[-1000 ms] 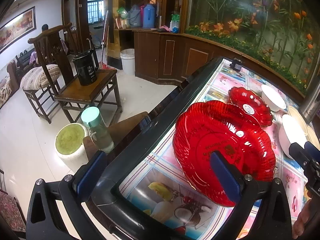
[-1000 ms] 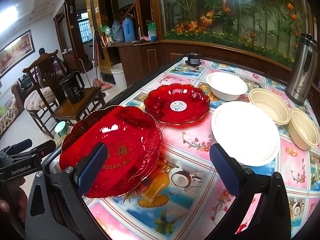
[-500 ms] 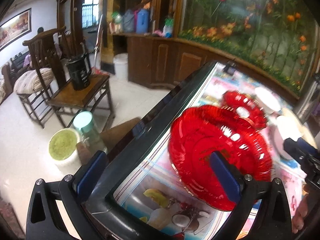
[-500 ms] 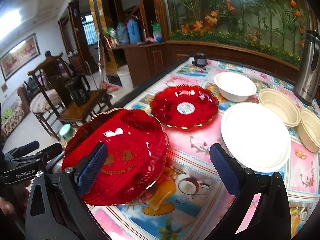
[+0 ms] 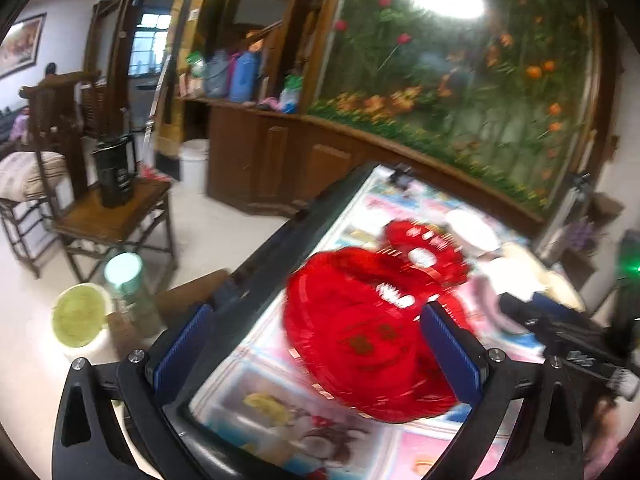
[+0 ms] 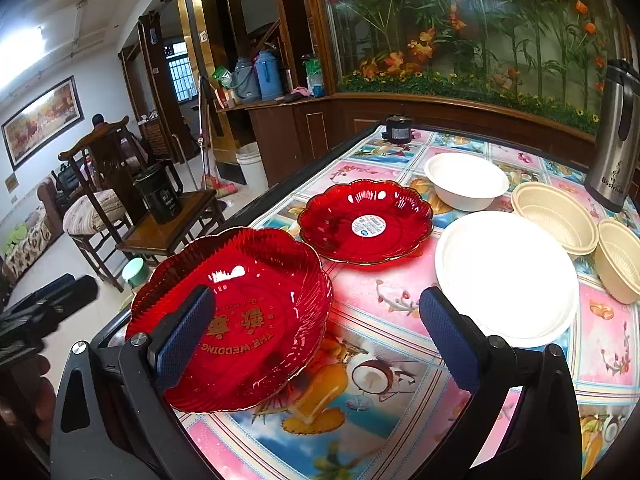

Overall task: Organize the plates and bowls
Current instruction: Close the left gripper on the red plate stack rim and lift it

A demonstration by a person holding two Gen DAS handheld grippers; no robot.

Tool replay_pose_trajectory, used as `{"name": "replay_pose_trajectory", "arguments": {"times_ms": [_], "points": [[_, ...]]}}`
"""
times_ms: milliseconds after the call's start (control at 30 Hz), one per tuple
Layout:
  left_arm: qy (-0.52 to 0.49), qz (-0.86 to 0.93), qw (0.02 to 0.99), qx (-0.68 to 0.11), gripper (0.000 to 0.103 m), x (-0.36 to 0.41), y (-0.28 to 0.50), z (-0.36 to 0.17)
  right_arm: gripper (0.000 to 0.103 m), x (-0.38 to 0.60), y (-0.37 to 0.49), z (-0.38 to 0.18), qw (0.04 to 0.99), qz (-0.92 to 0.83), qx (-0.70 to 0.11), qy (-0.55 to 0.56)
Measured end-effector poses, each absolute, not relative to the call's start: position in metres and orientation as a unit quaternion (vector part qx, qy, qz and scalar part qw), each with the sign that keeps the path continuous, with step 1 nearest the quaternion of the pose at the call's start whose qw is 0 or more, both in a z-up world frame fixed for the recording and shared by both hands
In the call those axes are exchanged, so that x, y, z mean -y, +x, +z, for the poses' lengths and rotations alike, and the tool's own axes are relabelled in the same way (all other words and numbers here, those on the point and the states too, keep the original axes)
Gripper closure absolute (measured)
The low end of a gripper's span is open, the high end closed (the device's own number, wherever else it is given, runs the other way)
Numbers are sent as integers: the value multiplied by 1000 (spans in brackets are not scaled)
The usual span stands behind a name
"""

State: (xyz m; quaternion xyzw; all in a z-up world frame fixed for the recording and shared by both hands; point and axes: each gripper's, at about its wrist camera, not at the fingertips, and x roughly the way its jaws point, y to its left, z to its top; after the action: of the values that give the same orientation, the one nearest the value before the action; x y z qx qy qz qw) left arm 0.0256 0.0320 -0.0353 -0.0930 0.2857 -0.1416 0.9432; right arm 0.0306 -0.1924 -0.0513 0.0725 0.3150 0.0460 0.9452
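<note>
Although the left wrist view is smeared with blur, the left gripper [image 5: 320, 344] shows its blue pads spread wide with nothing between them. Beyond it the large red plate [image 5: 360, 340] lies near the worktop's [image 5: 256, 280] dark edge, its far rim overlapping the smaller red plate [image 5: 424, 252] in this view; whether the two touch cannot be told. The white and cream dishes behind them are pale smudges, too blurred to separate. At the right edge the other gripper's dark body is cut off by the frame.

In the right wrist view everything is sharp. The right gripper [image 6: 316, 340] is likewise wide apart and empty, its left pad covering part of the large red plate [image 6: 256, 320], which rests flat at the worktop's [image 6: 380, 292] near corner. The smaller red plate [image 6: 366, 222], with a white sticker at its centre, sits just beyond, apart from it. A white plate [image 6: 506, 276] lies to the right, a white bowl [image 6: 466, 182] behind it, and two cream bowls [image 6: 556, 218] near a steel flask [image 6: 616, 136], the farther-right bowl cut by the fisheye rim. The left gripper's body appears dark at the far left.
</note>
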Motion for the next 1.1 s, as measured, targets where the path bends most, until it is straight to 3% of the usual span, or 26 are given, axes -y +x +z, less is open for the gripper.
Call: {"name": "replay_pose_trajectory", "arguments": {"times_ms": [600,833,1100], "points": [[-65,-251,948,-182,0,-24,-9,-12,0,190,33,-53,948,45,-308,67],[-32,-182,947,-264,0,-13,17,-25,0,188,48,-65,934,37,-350,67],[-84,-90,890,-439,1,-29,69,-59,0,182,64,-67,920,26,-385,64]]}}
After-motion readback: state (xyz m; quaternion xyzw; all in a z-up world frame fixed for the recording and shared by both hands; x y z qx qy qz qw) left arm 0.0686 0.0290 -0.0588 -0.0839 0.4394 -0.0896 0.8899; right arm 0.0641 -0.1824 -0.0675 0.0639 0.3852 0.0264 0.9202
